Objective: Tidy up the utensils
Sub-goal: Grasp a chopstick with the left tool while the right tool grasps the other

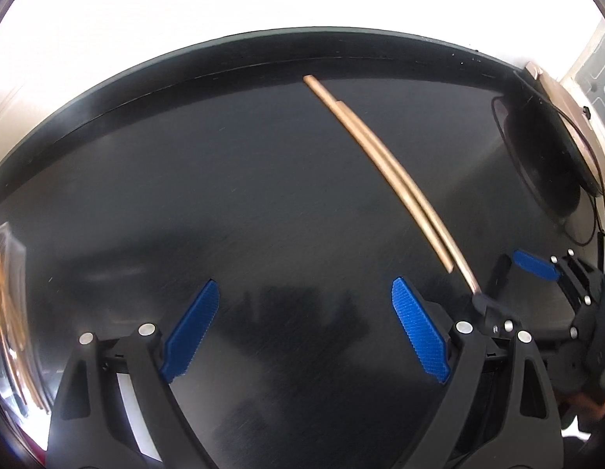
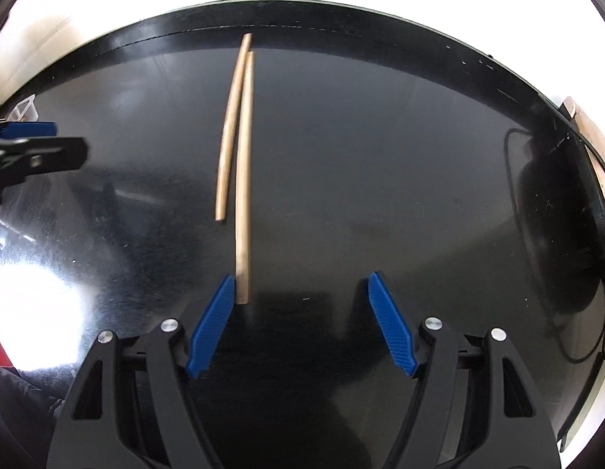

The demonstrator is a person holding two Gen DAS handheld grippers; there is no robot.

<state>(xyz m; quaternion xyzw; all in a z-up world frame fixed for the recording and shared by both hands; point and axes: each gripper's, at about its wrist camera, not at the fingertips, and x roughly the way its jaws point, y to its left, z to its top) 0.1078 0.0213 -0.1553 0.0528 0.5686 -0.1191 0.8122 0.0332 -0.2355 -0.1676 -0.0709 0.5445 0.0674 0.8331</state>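
- Two slim, light, stiff wooden chopsticks (image 2: 243, 164) are lying mid-frame on the glossy black table (image 2: 380, 156).
- The right gripper (image 2: 298, 322) and left gripper (image 1: 306, 330), fingers apart, are hovering empty; a near-end pinch seems best, since the sticks may roll.

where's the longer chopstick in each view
Left wrist: longer chopstick runs from top centre down right, ending by the right gripper.
Right wrist: centre, near end beside the gripper's left pad.
Shared landmark: the shorter chopstick alongside.

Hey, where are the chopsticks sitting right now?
The two wooden chopsticks lie side by side on the black table, just ahead of the open right tongs; the longer-reaching one ends beside the left pad.
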